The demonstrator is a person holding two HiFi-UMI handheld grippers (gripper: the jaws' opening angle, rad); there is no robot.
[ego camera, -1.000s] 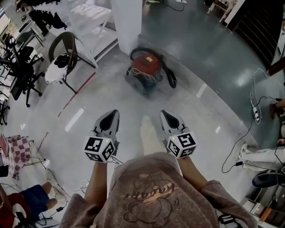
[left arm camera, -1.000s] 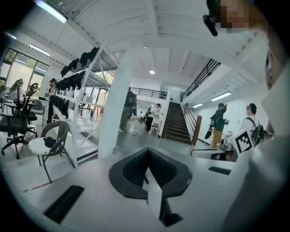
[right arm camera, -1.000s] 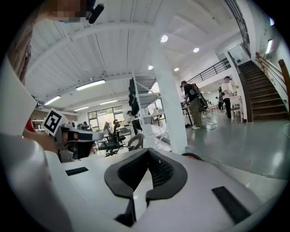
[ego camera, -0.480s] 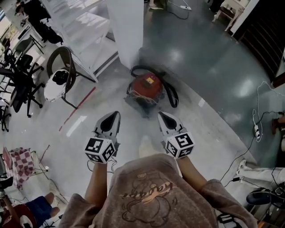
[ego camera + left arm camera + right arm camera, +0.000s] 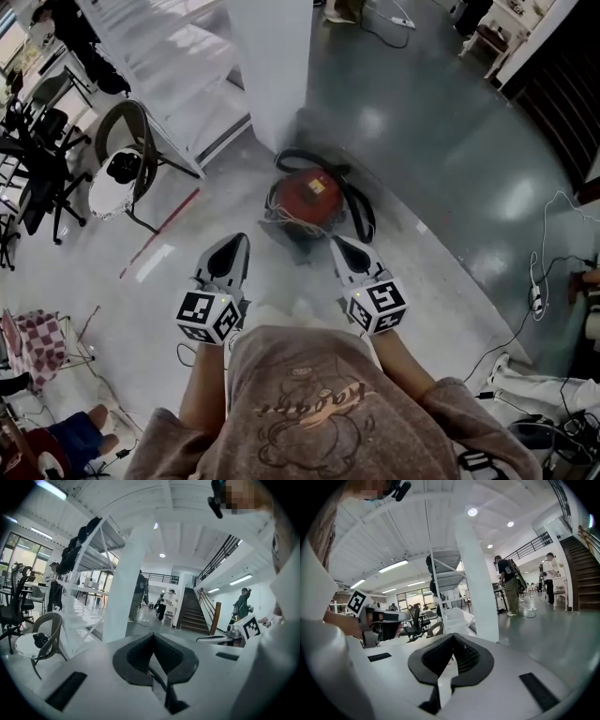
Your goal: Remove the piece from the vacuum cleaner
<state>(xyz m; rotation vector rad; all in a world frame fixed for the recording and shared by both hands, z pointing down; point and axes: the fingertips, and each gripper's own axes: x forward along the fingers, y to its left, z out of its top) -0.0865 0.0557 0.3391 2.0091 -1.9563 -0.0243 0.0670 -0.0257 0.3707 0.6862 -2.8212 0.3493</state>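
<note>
Head view: round red vacuum cleaner (image 5: 309, 197) on grey floor (image 5: 450, 159). Near it, left claw (image 5: 234, 242) and right claw (image 5: 339, 244), both pinched closed, empty.

we find the vacuum cleaner (image 5: 307, 197) on the floor (image 5: 441, 141), just this side of the pillar (image 5: 272, 66), with its hose (image 5: 362, 208) curling round its far and right sides. our left gripper (image 5: 237, 242) and right gripper (image 5: 339, 244) hang side by side, apart, short of it. a chair (image 5: 127, 159) stands well to the left, beside the rack (image 5: 173, 52). cables (image 5: 536, 281) lie at the right.
</note>
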